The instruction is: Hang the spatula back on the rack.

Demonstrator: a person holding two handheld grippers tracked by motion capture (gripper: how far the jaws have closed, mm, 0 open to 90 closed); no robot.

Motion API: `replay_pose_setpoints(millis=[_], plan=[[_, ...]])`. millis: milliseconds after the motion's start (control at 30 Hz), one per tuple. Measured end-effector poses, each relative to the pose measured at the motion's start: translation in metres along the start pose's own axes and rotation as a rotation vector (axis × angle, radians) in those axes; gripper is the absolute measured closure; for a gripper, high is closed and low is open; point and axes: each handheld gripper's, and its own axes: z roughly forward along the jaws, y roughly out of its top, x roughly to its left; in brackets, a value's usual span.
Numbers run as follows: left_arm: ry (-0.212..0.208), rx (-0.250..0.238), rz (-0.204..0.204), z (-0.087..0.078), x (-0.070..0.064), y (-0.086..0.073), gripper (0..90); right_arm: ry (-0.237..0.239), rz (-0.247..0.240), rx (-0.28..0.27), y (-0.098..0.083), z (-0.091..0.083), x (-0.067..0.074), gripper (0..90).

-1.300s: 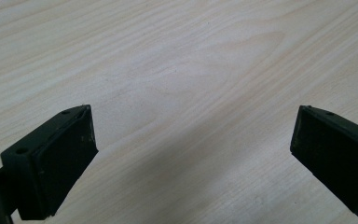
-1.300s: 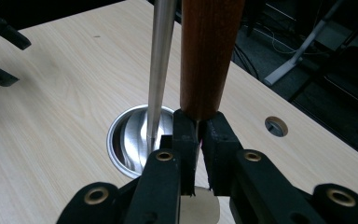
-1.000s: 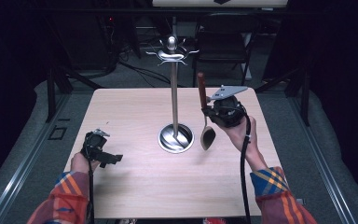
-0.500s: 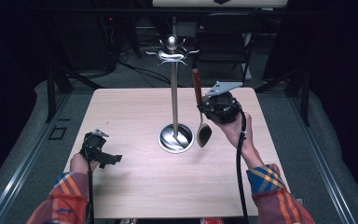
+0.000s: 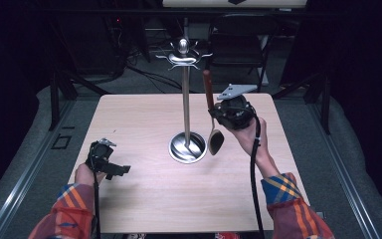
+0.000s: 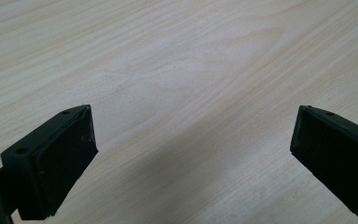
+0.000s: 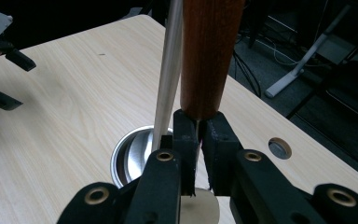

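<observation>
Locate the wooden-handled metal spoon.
In the high view, the wooden-handled metal spoon hangs upright in the right tool, just right of the steel stand's round base.

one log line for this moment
right gripper: shut on spoon, upright beside stand | left gripper: open over table

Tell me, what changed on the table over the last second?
The right gripper, shut on the wooden-handled metal spoon, carried it left, closer to the silver hook stand. The left gripper stayed open, resting low over the light wooden table; the stand did not move.
</observation>
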Motion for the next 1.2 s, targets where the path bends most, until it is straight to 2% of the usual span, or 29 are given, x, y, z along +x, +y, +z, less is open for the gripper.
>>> replay_pose_setpoints(millis=[167,700,1200], plan=[[0.004,0.002,0.002,0.0,0.0,-0.001,0.0,0.001,0.001,-0.004,0.003,0.002,0.001,84.6],[0.004,0.005,-0.002,0.0,0.0,-0.001,0.1,-0.009,0.008,-0.039,0.011,-0.007,0.0,84.5],[0.005,0.007,-0.001,0.0,0.0,-0.001,0.1,-0.019,-0.003,-0.031,0.018,-0.007,0.006,84.5]])
